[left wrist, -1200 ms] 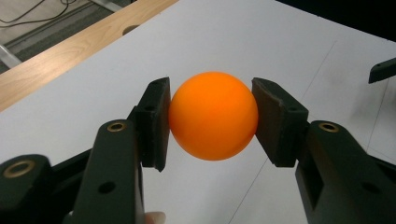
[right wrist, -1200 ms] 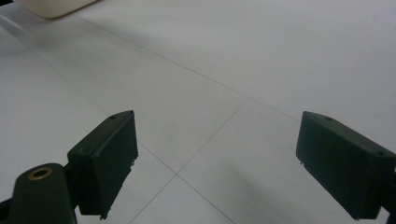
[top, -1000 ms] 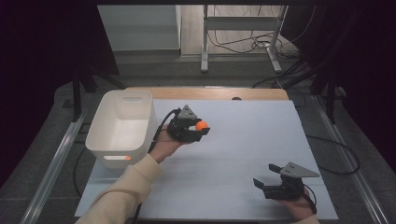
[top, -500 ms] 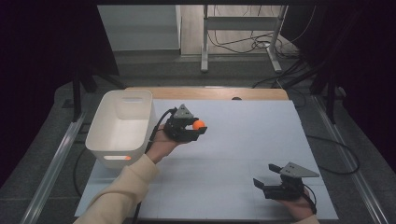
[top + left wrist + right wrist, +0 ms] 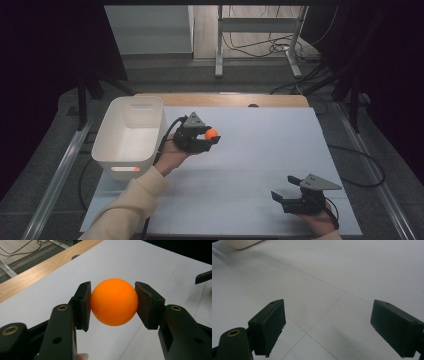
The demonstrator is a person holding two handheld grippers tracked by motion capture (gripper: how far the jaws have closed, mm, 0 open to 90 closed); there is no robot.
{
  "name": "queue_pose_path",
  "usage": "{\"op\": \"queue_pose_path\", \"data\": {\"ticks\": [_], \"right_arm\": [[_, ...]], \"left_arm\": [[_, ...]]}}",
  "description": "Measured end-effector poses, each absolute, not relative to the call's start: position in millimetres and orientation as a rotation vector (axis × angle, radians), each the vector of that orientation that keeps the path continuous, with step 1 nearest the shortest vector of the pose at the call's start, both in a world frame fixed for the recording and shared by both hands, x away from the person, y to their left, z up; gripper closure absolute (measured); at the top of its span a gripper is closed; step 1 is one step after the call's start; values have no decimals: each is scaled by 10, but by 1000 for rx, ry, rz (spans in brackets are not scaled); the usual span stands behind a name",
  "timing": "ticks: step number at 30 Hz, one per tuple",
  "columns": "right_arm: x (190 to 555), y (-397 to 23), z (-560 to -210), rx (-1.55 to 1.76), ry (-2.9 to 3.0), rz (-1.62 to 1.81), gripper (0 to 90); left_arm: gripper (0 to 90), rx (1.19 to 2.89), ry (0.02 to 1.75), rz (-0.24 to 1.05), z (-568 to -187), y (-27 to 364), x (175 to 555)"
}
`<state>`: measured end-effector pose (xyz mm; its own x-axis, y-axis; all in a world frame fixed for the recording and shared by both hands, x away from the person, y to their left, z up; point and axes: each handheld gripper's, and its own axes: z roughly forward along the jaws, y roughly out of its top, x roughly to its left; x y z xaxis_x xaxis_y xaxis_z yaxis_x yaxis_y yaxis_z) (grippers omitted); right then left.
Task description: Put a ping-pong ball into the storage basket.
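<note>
At the far left of the bench point(image 5: 250, 150), seen from the high view, a white bin point(image 5: 129, 135) is set near the left edge of the pale sheet that covers the surface. A slot handle is cut into its near wall, and nothing can be made out inside it.

Just to the right of the bin, the left gripper point(image 5: 207, 136) is held above the bench in the person's left hand point(image 5: 172, 156), whose cream sleeve point(image 5: 125, 210) enters from the bottom edge. An orange ball point(image 5: 211, 133) is clamped between its jaws. In the left gripper view the ball point(image 5: 114, 305) is seen pressed on both sides by the two black pads point(image 5: 83, 305), and it is carried clear of the surface, with the wooden strip point(image 5: 37, 272) at the far edge of the bench lying beyond it.

Well apart from these, at the near right of the bench, the right gripper point(image 5: 285, 197) is held low in the right hand point(image 5: 320, 222), its grey three-cornered plate on top. Its jaws are spread wide, and in the right gripper view nothing is seen between them but the bare sheet with its faint seam lines; a corner of the bin point(image 5: 242, 243) is caught at the upper left.
</note>
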<state>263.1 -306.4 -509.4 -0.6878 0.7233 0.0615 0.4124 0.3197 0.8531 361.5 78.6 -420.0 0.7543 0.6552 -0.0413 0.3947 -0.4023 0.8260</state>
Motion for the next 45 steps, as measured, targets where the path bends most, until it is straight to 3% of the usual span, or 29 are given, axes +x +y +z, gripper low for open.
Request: {"op": "queue_pose_path", "data": {"ticks": [45], "right_arm": [[2633,-3061,-5095,1016,2260,1309,131]], "left_arm": [[496,2035,784,385,-4132,872,3558]]}}
